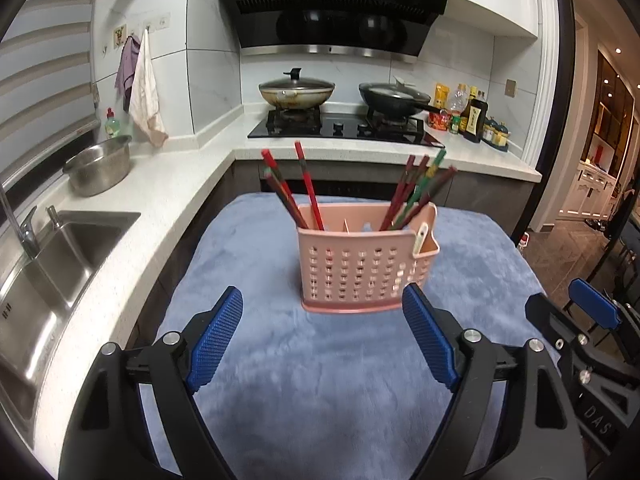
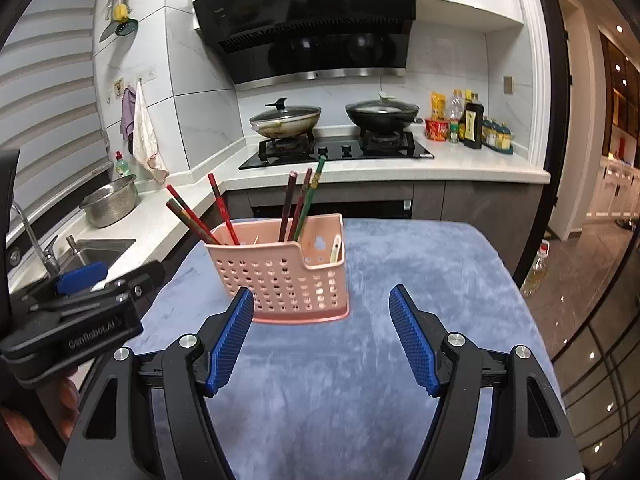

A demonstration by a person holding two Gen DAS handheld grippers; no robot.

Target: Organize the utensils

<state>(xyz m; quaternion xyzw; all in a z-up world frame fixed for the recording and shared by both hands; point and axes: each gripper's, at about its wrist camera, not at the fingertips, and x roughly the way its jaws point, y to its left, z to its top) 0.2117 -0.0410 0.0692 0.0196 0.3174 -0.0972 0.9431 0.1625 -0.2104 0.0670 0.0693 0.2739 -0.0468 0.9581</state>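
A pink perforated utensil basket (image 1: 362,268) (image 2: 286,276) stands upright on a blue cloth (image 1: 320,380) (image 2: 340,380). Red and dark chopsticks (image 1: 308,190) (image 2: 218,210) lean out of its left compartment. A mixed bunch with a green one (image 1: 420,188) (image 2: 306,204) leans out of the right compartment. A small pale utensil (image 1: 422,236) (image 2: 335,249) sits in the side pocket. My left gripper (image 1: 322,312) is open just in front of the basket, nothing between its fingers. My right gripper (image 2: 322,312) is open too, its left pad (image 2: 234,336) near the basket's front, empty.
A white counter (image 1: 132,216) with a steel sink (image 1: 52,264) and a metal bowl (image 1: 100,166) runs along the left. Behind stands a stove (image 1: 344,126) with two pans, and bottles (image 1: 472,116) at the right. The other gripper (image 1: 592,332) (image 2: 76,312) shows at each view's edge.
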